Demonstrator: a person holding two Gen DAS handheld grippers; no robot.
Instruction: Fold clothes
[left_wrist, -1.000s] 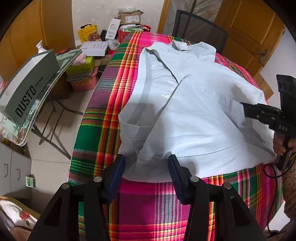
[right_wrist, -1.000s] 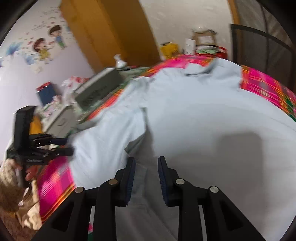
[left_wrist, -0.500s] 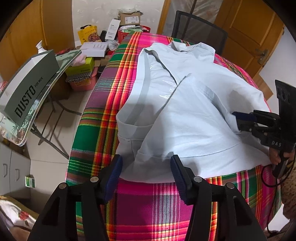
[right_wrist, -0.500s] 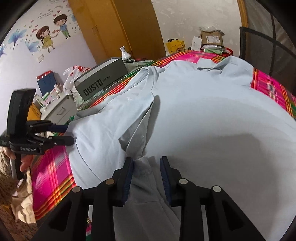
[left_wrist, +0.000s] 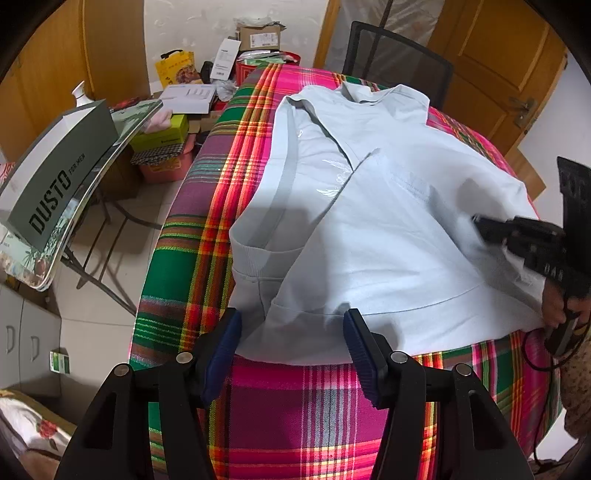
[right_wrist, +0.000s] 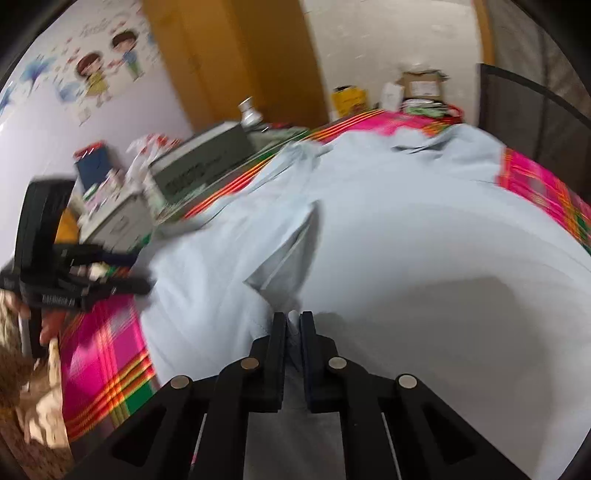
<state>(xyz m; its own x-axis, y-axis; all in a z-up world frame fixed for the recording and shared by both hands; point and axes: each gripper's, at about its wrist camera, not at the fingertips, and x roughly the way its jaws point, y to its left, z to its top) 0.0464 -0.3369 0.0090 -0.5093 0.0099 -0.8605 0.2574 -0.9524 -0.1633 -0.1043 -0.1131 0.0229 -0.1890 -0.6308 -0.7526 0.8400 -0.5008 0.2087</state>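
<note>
- Left wrist view is showing the pale blue shirt (left_wrist: 388, 229) lying across the plaid-covered table (left_wrist: 295, 406), collar at the far end, one side already folded over the body, hem at the near table edge.
- I am closing the right gripper (right_wrist: 293, 325); its jaws are nearly together, with a ridge of shirt fabric pinched between the pads, so I judge the grip taken.
- I am opening the left gripper (left_wrist: 291, 343); its jaws are standing apart just above the hem, straddling cloth but pressing on nothing.
- For a clean fold, I am judging that the left should clamp the hem corner before either hand lifts, so both edges rise level.
- Risk: the right may be pinching several layers; a gentle lift should reveal that.
- Surroundings: black mesh chair (left_wrist: 399, 59) beyond the table; green "DUSTO" box (left_wrist: 55, 184) on a side stand.
</note>
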